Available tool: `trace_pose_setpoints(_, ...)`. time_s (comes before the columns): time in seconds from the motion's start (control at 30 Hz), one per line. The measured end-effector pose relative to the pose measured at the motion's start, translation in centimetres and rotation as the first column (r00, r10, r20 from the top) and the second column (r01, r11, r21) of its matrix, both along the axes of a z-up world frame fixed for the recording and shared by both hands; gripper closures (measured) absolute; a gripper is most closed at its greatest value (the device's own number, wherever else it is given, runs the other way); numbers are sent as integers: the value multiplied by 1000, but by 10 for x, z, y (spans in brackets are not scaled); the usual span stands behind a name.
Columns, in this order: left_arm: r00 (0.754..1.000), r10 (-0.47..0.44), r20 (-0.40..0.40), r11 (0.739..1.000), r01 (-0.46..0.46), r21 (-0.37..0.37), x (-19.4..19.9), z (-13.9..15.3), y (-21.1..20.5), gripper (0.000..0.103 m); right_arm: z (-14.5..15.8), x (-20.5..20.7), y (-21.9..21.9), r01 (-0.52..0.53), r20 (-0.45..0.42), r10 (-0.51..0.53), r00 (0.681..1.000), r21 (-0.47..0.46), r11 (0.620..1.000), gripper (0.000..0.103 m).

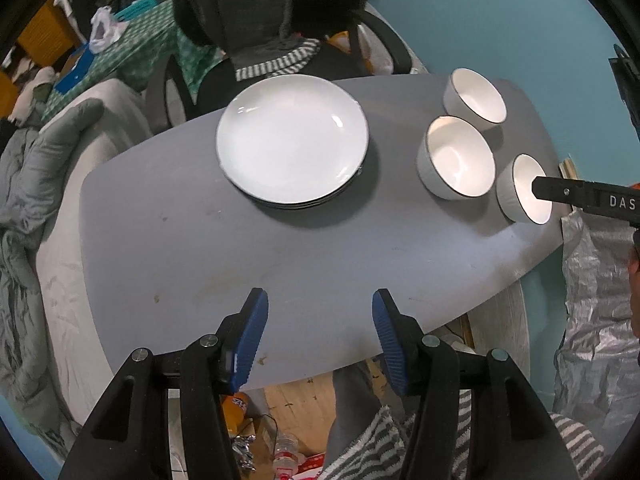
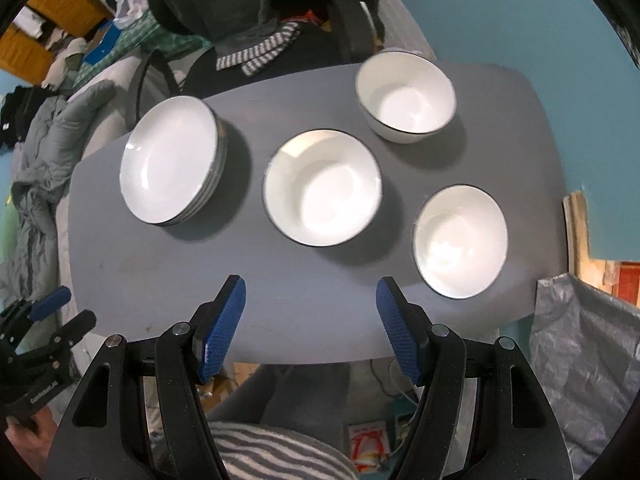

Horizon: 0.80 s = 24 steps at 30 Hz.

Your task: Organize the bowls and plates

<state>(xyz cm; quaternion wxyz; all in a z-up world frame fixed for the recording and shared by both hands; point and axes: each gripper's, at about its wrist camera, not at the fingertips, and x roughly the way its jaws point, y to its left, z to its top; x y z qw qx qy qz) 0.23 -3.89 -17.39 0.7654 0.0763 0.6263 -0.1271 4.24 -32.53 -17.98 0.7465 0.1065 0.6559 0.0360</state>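
A stack of white plates [image 1: 292,138] [image 2: 172,160] sits on the grey table [image 1: 240,264] [image 2: 320,320]. Three white bowls stand apart to its right: a far bowl [image 1: 476,96] [image 2: 406,96], a middle bowl [image 1: 456,158] [image 2: 322,188] and a near-right bowl [image 1: 524,188] [image 2: 460,240]. My left gripper [image 1: 320,332] is open and empty above the table's near edge. My right gripper [image 2: 310,328] is open and empty above the near edge, in front of the middle bowl. Part of the right gripper [image 1: 588,200] shows in the left wrist view, in front of the near-right bowl.
A person in a dark hooded top [image 1: 260,12] sits in a chair behind the table. A grey quilt [image 1: 24,208] lies left of it. Crinkled silver sheeting [image 2: 588,360] hangs at the right. Clutter lies on the floor [image 1: 288,440] under the near edge.
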Motion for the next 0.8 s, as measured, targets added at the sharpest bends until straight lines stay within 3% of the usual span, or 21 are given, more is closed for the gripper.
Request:
trace_pose_setpoints(0.27, 999, -38, -36, 999, 37, -17, 7, -5, -33, 48, -3, -8, -32, 42, -8, -42, 999, -3, 999, 34)
trace_pose_setpoints(0.8, 977, -158, -145, 986, 148, -73, 26, -41, -161, 48, -38, -20, -123, 168, -64, -168, 984, -12, 986, 34)
